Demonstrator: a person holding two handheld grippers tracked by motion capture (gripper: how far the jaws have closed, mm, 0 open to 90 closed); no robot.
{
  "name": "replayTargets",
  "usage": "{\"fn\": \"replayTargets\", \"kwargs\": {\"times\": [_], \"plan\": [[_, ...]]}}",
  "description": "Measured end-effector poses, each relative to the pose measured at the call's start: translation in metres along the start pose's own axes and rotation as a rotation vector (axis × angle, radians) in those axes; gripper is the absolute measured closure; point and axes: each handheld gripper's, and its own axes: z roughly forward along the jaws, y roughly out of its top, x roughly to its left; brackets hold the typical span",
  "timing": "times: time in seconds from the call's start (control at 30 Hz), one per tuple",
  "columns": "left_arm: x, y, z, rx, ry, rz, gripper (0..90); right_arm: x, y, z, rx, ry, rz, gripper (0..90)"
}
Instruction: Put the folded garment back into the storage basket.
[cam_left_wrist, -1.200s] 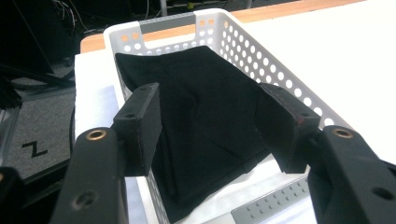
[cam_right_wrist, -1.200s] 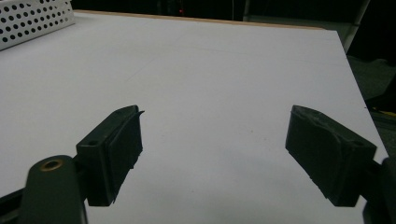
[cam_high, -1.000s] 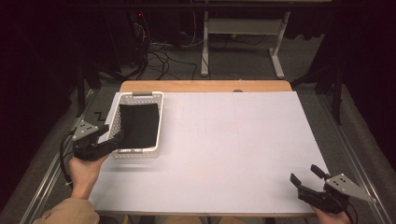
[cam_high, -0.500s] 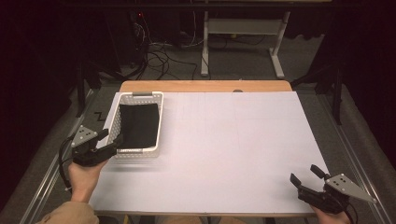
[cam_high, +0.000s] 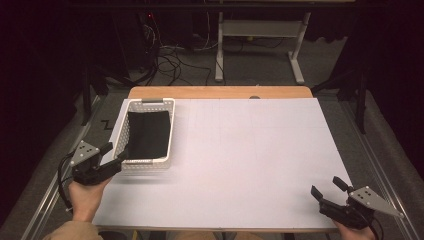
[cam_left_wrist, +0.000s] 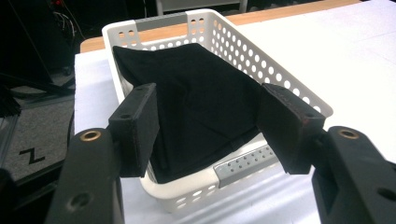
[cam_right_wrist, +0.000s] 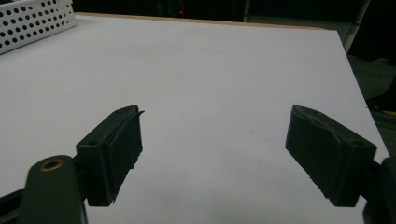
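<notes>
White perforated basket (cam_high: 170, 131) at table's left, black, seemingly folded cloth (cam_high: 147, 134) inside.

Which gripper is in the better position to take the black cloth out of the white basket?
The left gripper. It sits right at the near end of the white basket, jaws open and aimed at the black cloth. The right gripper rests at the table's far corner, facing bare white surface.

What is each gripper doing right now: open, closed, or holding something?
Left gripper: open, holding nothing, at the near end of the white perforated basket that holds the black cloth.
Right gripper: open, holding nothing, above the white table.
</notes>
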Motion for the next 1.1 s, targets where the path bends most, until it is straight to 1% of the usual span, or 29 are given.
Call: {"fn": "replayTargets", "kwargs": {"times": [0.77,1.1], "plan": [[0.000,-0.017,-0.018,-0.027,0.016,-0.011,36.1,0.000,0.000,0.000,0.000,0.000,0.001,19.2],[-0.004,-0.025,-0.024,-0.035,0.014,-0.014,36.1,0.000,0.000,0.000,0.001,0.000,-0.001,19.2]]}}
